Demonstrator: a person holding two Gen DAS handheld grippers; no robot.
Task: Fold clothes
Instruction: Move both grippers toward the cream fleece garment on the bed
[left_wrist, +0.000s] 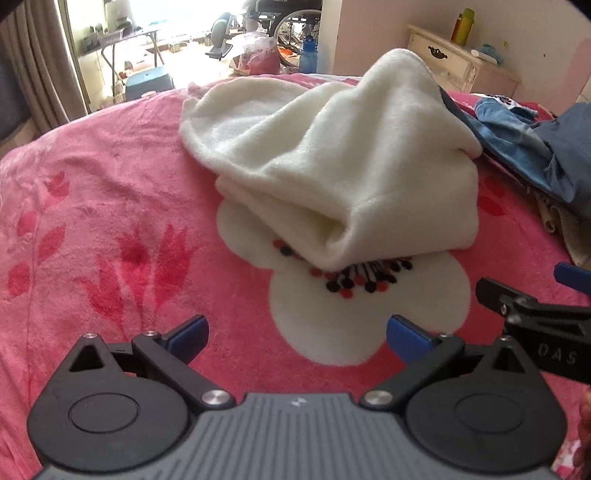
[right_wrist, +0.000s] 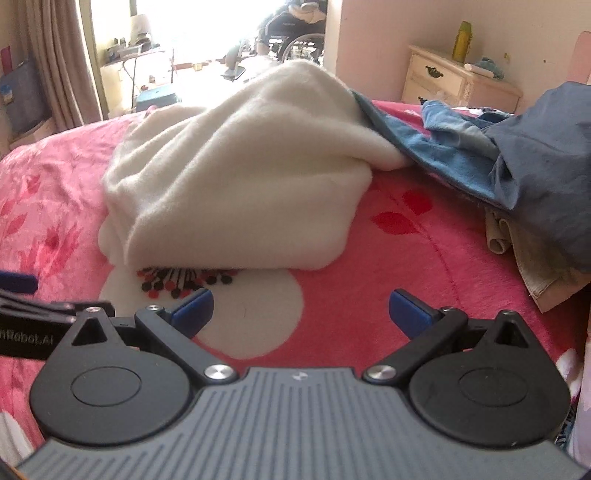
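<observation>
Cream fleece garment (left_wrist: 325, 155) heaped on a pink floral blanket (left_wrist: 110, 206), both grippers hovering empty before it.

Lying bunched and partly folded over the blanket's big white flower print (left_wrist: 351, 317), near edge covering part of the dotted centre; far right corner touching a pile of blue clothes (right_wrist: 517, 158), possibly denim, though too crumpled to say. Beige cloth (right_wrist: 535, 266) poking out beneath that pile. Left gripper (left_wrist: 297, 334) low over the flower print, jaws spread wide with blue pads apart, grasping nothing. Right gripper (right_wrist: 301, 314) just beside it, likewise released and empty, short of the fleece's near edge. Cream nightstand (right_wrist: 450, 81) beyond the bed at right, green bottle (right_wrist: 462, 40) on top; wheelchair (left_wrist: 291, 18) in the bright doorway behind.
</observation>
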